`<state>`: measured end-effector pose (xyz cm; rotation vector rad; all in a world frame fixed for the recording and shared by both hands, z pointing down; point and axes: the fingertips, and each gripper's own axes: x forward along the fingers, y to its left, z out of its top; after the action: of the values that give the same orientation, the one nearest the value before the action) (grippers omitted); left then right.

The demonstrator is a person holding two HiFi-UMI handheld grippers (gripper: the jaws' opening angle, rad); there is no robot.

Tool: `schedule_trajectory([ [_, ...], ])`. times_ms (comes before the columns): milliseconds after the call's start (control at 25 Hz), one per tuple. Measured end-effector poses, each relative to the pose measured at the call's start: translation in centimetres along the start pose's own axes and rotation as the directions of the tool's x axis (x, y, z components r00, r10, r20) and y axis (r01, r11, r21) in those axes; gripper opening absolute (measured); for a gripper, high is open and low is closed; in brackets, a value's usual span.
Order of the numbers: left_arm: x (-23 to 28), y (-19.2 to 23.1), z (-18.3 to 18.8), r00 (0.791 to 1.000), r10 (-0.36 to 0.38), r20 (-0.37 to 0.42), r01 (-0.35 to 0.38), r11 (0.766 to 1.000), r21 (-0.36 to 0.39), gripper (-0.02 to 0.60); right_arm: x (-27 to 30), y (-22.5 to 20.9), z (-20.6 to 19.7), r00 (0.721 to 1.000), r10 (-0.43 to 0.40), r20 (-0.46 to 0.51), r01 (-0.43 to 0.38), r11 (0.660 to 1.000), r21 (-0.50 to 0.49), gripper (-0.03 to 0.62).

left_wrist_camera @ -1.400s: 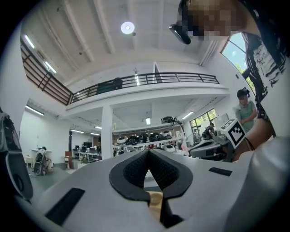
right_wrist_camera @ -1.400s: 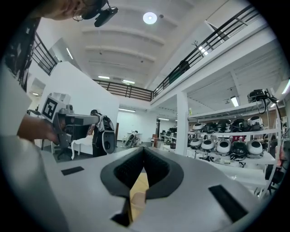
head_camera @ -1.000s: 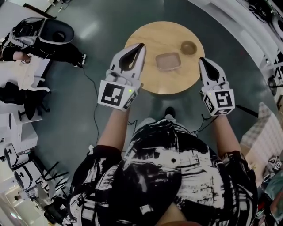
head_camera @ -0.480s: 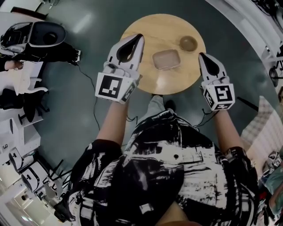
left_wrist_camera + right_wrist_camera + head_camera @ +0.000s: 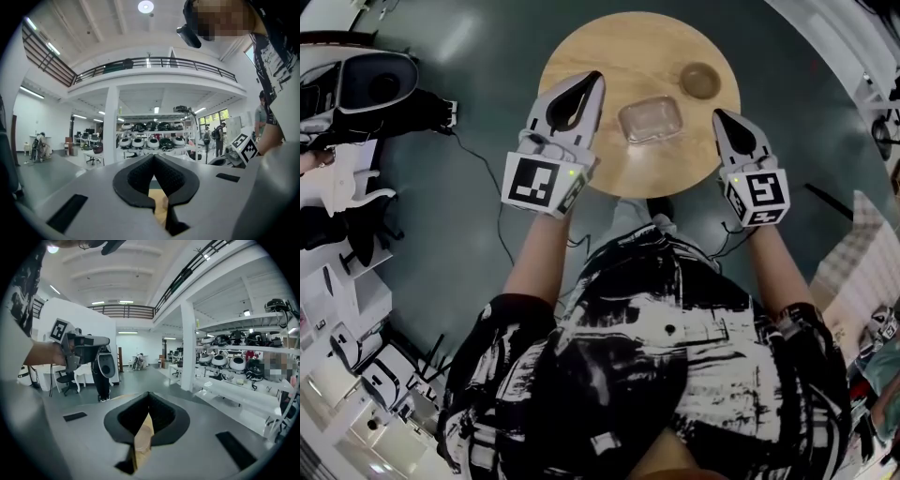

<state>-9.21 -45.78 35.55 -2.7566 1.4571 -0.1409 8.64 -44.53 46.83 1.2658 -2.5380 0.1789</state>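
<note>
Round wooden desk (image 5: 609, 47): clear container (image 5: 650, 119) at centre, small bowl (image 5: 700, 81) near far-right edge, both untouched. Left gripper (image 5: 595, 81) above near-left edge, right gripper (image 5: 719, 115) above near-right edge: jaws together, empty.

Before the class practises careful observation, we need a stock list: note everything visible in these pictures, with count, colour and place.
round table: one, light wood, top middle of the head view
clear container: one, transparent, on the table between the grippers, touching neither
bowl: one, brownish, on the table, right of and beyond the container
floor: dark grey-green, around the table
machine: one, black with pale rim, upper left on the floor
rounded units: several, white and black, on a far shelf
left gripper: one, white, jaws together, empty, over the table's left part
right gripper: one, white, jaws together, empty, at the table's right edge
shirt: one, black-and-white print, bottom
</note>
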Motion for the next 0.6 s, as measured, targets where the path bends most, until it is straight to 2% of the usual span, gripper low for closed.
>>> schedule_trajectory([
  [160, 0.3, 0.7, -3.3, 0.998, -0.016, -0.065, 0.013, 0.999, -0.053, 0.000, 1.8, 0.3, -2.7, 0.997, 0.017, -0.073, -0.013, 0.998, 0.054, 0.002],
  [280, 0.6, 0.4, -7.1, 0.991, -0.032, -0.132, 0.019, 0.994, -0.105, 0.000, 3.0, 0.6, -6.3, 0.988, 0.045, -0.146, -0.027, 0.992, 0.124, 0.002],
  [440, 0.6, -0.2, -14.2, 0.970, -0.072, -0.234, 0.021, 0.977, -0.212, 0.000, 4.8, 1.0, -11.6, 0.967, 0.069, -0.244, -0.006, 0.968, 0.249, 0.002],
  [600, 0.6, -1.2, -19.9, 0.948, -0.095, -0.304, -0.001, 0.954, -0.300, 0.000, 5.5, 1.1, -15.5, 0.952, 0.095, -0.290, 0.017, 0.932, 0.361, 0.002],
])
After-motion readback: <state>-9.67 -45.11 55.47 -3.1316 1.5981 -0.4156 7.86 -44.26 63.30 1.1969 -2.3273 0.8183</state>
